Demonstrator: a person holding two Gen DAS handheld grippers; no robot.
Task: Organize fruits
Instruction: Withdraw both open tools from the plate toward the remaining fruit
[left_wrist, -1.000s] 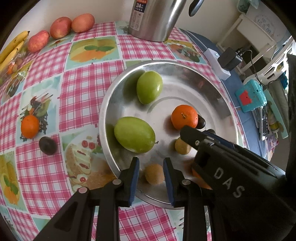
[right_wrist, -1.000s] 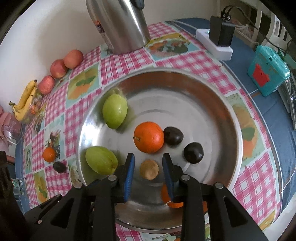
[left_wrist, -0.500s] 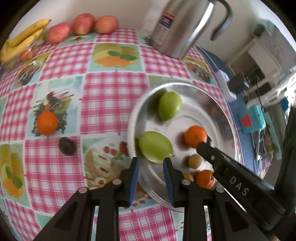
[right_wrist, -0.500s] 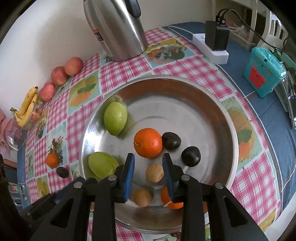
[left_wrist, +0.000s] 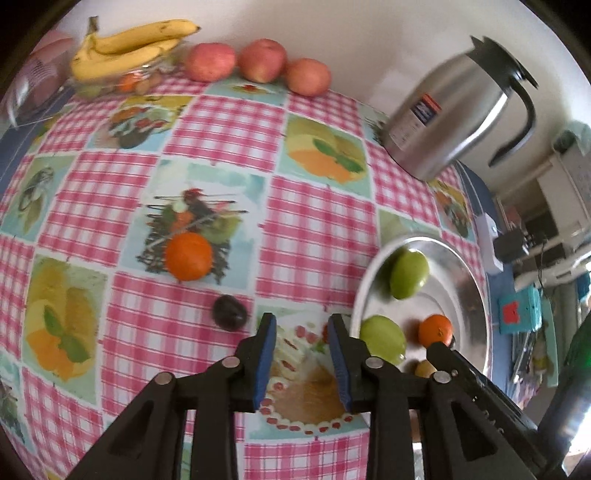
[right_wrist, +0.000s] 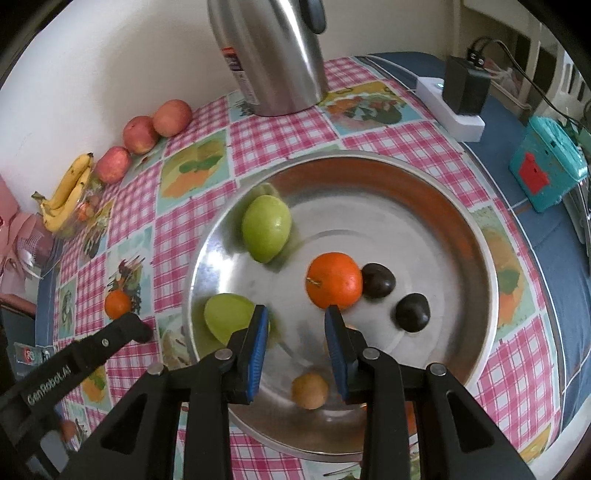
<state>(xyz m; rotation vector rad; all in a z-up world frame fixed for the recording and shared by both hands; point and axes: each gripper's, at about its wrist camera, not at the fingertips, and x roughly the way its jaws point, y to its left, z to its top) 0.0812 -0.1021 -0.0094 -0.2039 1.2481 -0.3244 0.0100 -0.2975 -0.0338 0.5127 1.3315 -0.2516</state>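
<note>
Left tool (left_wrist: 302, 325), jaws just parting and empty, hangs over bare desk (left_wrist: 317, 229) beside the tray (left_wrist: 476, 295) rim; right tool (right_wrist: 295, 317) spread, empty, over the tray.

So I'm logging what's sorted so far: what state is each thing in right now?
Left tool: jaws just opened, nothing between them.
Right tool: jaws just opened, empty, over the tray.
Tray: holds two green fruits, an orange, two dark fruits, a brown fruit.
Loose orange: on the cloth.
Loose dark fruit: on the cloth.
Kettle: upright, lid on.
</note>
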